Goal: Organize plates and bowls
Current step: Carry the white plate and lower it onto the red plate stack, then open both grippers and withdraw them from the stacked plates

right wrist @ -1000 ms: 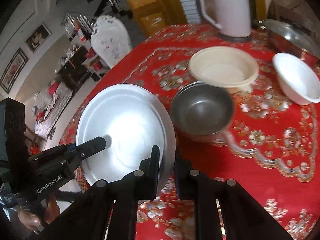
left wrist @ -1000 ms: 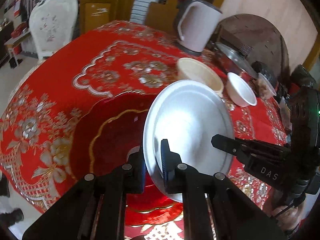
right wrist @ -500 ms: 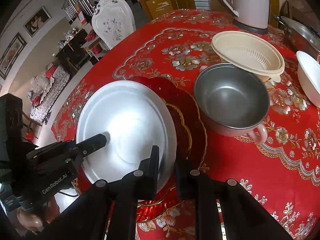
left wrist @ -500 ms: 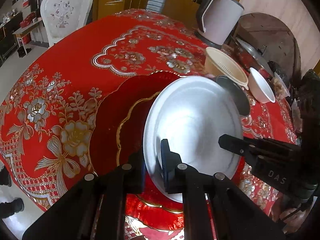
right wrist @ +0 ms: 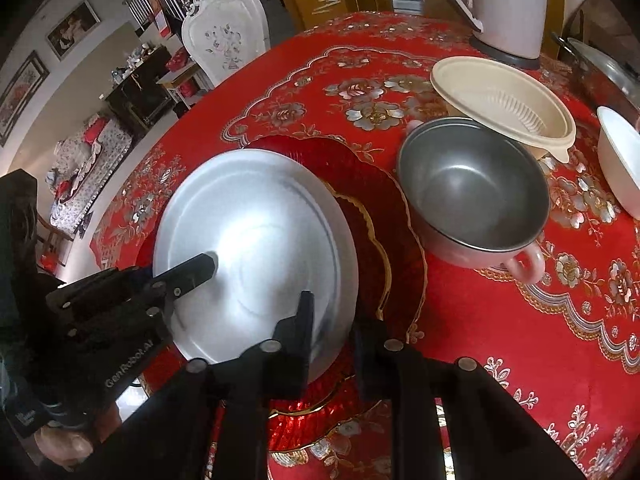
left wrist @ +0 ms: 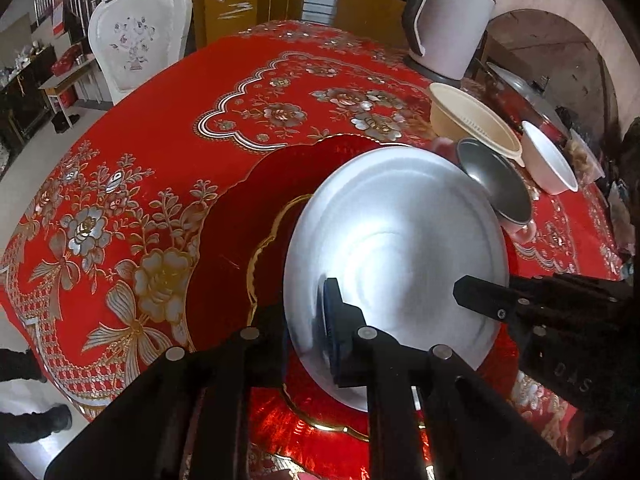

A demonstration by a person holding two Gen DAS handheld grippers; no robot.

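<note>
Over the red platter (left wrist: 240,248), both grippers hold the steel plate (left wrist: 400,240) by opposite edges. The left gripper (left wrist: 308,332) is clamped on the near rim, one finger under and the blue-padded one on top; the right gripper (right wrist: 332,320) pinches the rim on its own side the same way. The plate sits low above the platter, roughly centred on its gold-trimmed well; from these angles I cannot tell whether its base already touches, though its edge looks a little raised toward the left gripper.

Just beside the platter stands the steel bowl (right wrist: 472,200) with its pink handle, and behind that the beige strainer bowl (right wrist: 504,100) and the white bowl (right wrist: 620,160), all on the red cloth (right wrist: 500,320). A kettle (right wrist: 508,4) stands at the far edge.

The step in hand looks to be stacking the plate on the platter. The next move probably calls for levelling the plate, easing it down until it seats flat in the well, then opening both jaws together and drawing the fingers out sideways so neither drags the plate off centre. The under-fingers are the risk: trapped between metal and platter, they could tip or skate the plate on withdrawal. The bowls then remain to nest.
</note>
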